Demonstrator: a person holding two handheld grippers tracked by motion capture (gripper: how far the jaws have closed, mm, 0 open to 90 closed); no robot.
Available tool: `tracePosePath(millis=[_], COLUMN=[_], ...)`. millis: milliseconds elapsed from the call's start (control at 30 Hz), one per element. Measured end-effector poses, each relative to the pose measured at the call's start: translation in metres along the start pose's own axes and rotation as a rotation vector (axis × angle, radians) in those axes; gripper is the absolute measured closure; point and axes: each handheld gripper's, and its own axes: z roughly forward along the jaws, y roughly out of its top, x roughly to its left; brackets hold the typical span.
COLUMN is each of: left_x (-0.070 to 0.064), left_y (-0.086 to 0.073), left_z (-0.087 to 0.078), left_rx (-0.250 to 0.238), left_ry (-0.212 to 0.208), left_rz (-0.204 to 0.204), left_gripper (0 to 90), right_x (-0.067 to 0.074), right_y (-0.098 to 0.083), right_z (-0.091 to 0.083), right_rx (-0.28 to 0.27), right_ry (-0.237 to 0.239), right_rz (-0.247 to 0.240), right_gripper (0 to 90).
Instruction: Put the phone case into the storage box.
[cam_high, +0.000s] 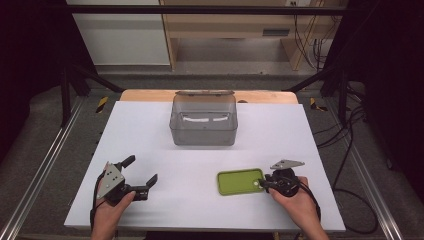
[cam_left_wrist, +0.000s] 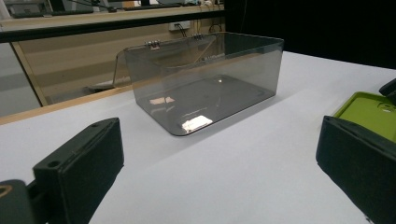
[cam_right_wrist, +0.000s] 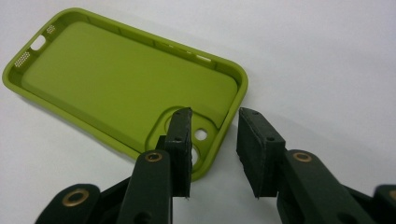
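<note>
Tabletop (cam_high: 150, 125): white, bearing all items.
Clear plastic box (cam_high: 203, 121): far centre, lid hinged back, ready to receive.
Green phone case (cam_high: 240, 181): lay flat, inside up, near right.
Left gripper (cam_high: 141, 173): jaws wide, empty, idle.
Right gripper (cam_right_wrist: 214, 140): jaws partly open, straddling the case's end wall, not yet pinching.

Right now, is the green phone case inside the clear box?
No, the green phone case lies flat on the white table, well apart from the clear box.
</note>
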Motion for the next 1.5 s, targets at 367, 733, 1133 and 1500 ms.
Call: tracePosePath(millis=[367, 733, 1133, 1500], left_x=[0.0, 0.0, -0.001, -0.001], left_y=[0.0, 0.0, 0.0, 0.0], left_z=[0.0, 0.0, 0.0, 0.001], left_rx=[0.0, 0.0, 0.002, 0.002], left_ry=[-0.001, -0.001, -0.002, -0.003], left_rz=[0.001, 0.001, 0.002, 0.003], left_gripper=[0.7, 0.7, 0.7, 0.7], right_x=[-0.001, 0.0, 0.005, 0.01], right_y=[-0.004, -0.004, -0.002, 0.002], right_z=[-0.001, 0.001, 0.002, 0.002], right_rx=[0.003, 0.011, 0.03, 0.051], right_ry=[-0.001, 0.003, -0.036, -0.088], right_rz=[0.014, 0.037, 0.072, 0.112], right_gripper=[70.1, 72.7, 72.6, 76.4])
